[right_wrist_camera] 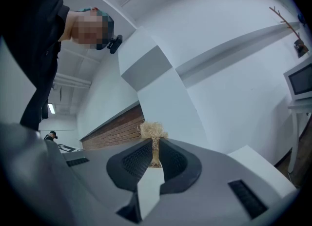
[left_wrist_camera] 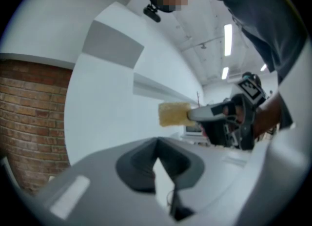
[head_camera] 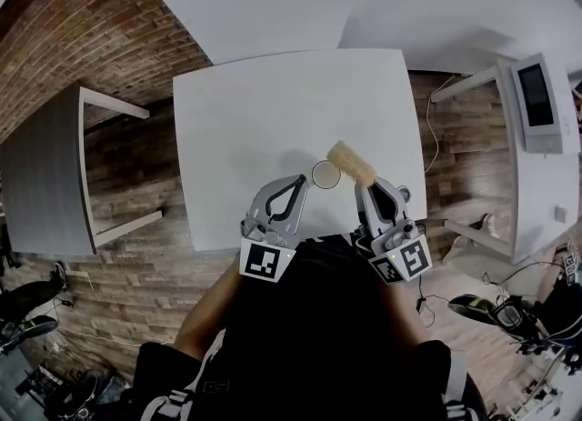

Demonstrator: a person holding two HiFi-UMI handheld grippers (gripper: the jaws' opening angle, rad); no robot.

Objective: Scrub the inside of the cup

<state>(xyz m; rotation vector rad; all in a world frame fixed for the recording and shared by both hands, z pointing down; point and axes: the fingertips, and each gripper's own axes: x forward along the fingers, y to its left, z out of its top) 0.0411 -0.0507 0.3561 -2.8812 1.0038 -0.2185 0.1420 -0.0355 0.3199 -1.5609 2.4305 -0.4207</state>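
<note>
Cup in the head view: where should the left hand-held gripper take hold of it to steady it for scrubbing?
The side wall, from its left. The cup stands upright, mouth up, and the sponge in the right hand-held gripper sits at its right, so the mouth should probably stay clear.

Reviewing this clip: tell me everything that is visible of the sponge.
The sponge is a pale yellow-tan block with a coarse, fibrous look. The right claw is shut on one end of it, squeezing that end thin between the pads, and frayed fibres splay out past them. The rest juts out at a slant over the white table. Its side lies right next to the rim of the cup; whether the two touch cannot be told.
</note>
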